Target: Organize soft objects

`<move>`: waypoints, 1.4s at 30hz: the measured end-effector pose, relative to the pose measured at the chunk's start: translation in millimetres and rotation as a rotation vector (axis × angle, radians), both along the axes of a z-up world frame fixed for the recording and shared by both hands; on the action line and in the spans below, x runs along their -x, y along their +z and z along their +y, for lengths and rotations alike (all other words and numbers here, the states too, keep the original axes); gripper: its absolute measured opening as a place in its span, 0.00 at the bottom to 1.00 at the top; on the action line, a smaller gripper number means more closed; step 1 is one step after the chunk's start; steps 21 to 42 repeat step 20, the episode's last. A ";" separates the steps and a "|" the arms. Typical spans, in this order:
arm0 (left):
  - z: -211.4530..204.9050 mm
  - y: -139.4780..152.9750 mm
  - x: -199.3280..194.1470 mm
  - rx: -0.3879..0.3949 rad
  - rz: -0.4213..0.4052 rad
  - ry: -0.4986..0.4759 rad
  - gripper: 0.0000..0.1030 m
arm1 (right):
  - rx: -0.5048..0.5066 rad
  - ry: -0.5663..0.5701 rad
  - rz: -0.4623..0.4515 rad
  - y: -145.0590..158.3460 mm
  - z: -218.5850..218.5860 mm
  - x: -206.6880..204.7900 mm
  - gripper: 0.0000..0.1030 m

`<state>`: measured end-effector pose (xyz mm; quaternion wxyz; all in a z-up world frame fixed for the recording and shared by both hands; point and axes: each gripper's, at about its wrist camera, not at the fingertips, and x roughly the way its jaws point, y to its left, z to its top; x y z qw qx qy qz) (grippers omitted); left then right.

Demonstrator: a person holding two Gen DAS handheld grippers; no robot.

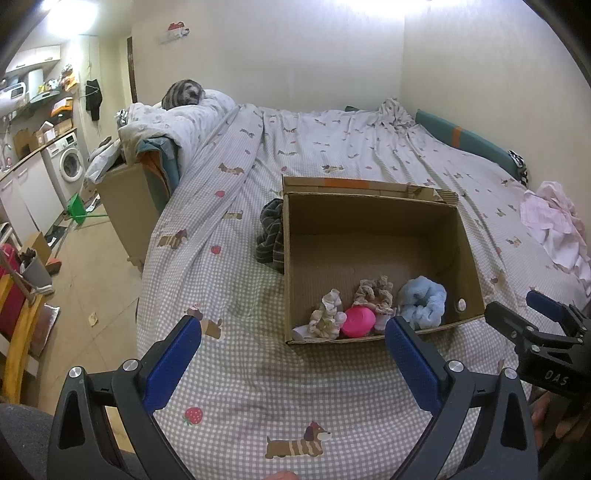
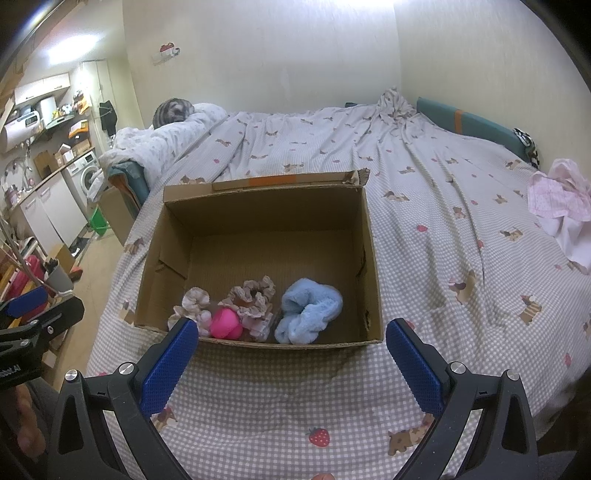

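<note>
Both our blue-padded tongs, left and right, gape wide, empty, above the checked bedsheet; beyond, our brown cardboard box holds a fluffy blue scrunchie and pink ball.

We see a bed under a grey checked sheet printed with dachshunds and strawberries, set into the corner of pale cream walls; a teal headboard cushion runs along the right wall; a striped pillow tops folded bedding at the far left; beyond, a washing machine sits under a counter, cluttered shelves above it; beige floor tiles; ceiling light glares overhead.
</note>
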<state>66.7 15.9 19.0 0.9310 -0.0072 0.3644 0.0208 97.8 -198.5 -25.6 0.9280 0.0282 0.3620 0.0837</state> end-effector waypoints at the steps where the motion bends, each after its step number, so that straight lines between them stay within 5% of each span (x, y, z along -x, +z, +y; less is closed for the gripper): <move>1: -0.3 -0.4 0.1 0.002 0.000 0.000 0.97 | 0.001 -0.002 -0.007 1.6 -0.2 0.8 1.00; 42: 0.7 -4.9 -2.8 0.035 0.021 -0.003 0.97 | -0.006 -0.003 -0.006 0.7 0.3 -1.0 1.00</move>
